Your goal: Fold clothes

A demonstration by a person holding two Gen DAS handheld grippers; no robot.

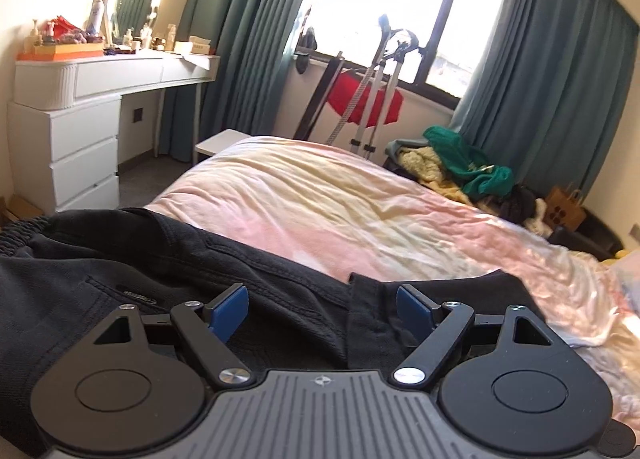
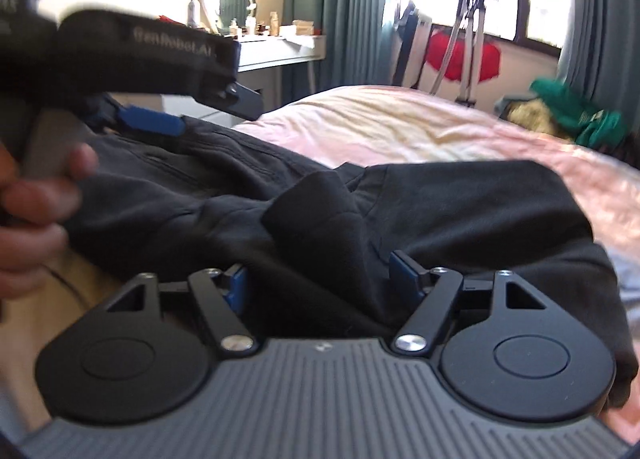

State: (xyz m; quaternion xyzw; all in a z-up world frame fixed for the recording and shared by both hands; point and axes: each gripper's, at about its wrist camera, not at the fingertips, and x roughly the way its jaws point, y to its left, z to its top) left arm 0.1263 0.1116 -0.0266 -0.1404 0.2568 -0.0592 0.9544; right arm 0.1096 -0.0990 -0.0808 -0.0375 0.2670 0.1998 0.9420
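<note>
Black trousers (image 1: 120, 259) lie on the pink and cream bedspread (image 1: 320, 195), their elastic waistband at the far left. My left gripper (image 1: 322, 313) is open just above the dark cloth, near a seam. In the right wrist view the same trousers (image 2: 460, 211) lie bunched in a fold. My right gripper (image 2: 320, 285) is open with the cloth between its blue pads (image 2: 402, 275). The left gripper shows at the upper left of the right wrist view (image 2: 152, 121), held by a hand, over the trousers.
A white dressing table (image 1: 80, 107) with a mirror and bottles stands at the left. A red-seated frame (image 1: 360, 99) stands under the window between green curtains. A pile of green and yellow clothes (image 1: 460, 167) lies beside the bed's far right edge, with a paper bag (image 1: 564, 207).
</note>
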